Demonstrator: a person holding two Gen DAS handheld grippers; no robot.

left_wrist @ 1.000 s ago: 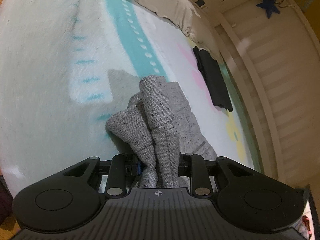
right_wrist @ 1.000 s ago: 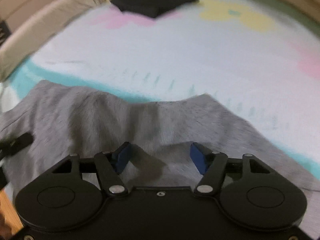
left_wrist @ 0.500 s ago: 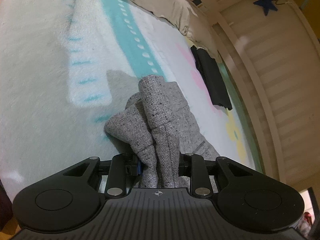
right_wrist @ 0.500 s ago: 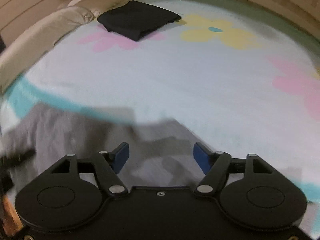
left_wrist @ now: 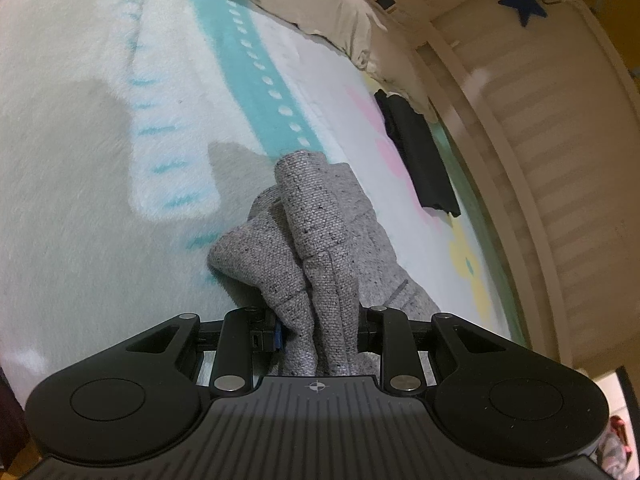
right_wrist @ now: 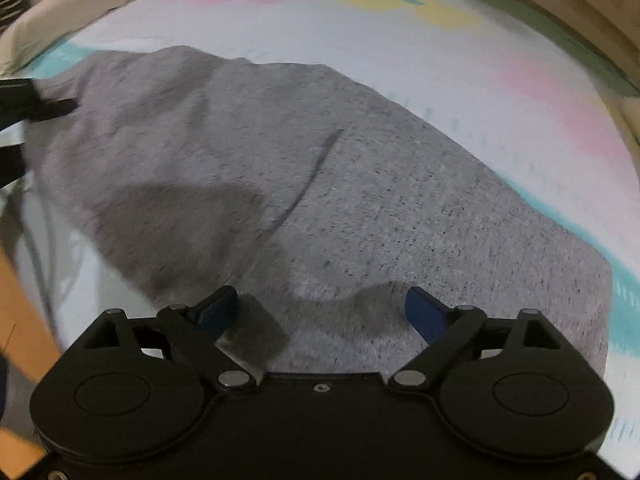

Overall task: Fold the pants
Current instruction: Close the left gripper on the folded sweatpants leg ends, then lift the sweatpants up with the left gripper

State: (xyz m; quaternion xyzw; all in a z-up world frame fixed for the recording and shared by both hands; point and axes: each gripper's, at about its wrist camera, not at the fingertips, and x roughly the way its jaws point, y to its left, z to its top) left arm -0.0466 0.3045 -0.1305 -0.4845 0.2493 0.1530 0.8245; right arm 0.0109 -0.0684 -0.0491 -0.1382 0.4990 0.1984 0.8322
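Your grey speckled pants (right_wrist: 360, 184) lie spread across the pastel blanket (right_wrist: 460, 60) near its teal-striped edge, one bunched end (left_wrist: 316, 240) lifted off it.

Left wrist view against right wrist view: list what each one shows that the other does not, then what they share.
Only the left wrist view shows the left gripper shut on a bunched fold of the grey pants, and a blue star on the slatted wall.

Only the right wrist view shows the right gripper, its jaws just opened wider with nothing between them, above the spread-out pants.

Both show the pants, the flowered blanket and folded black clothing.
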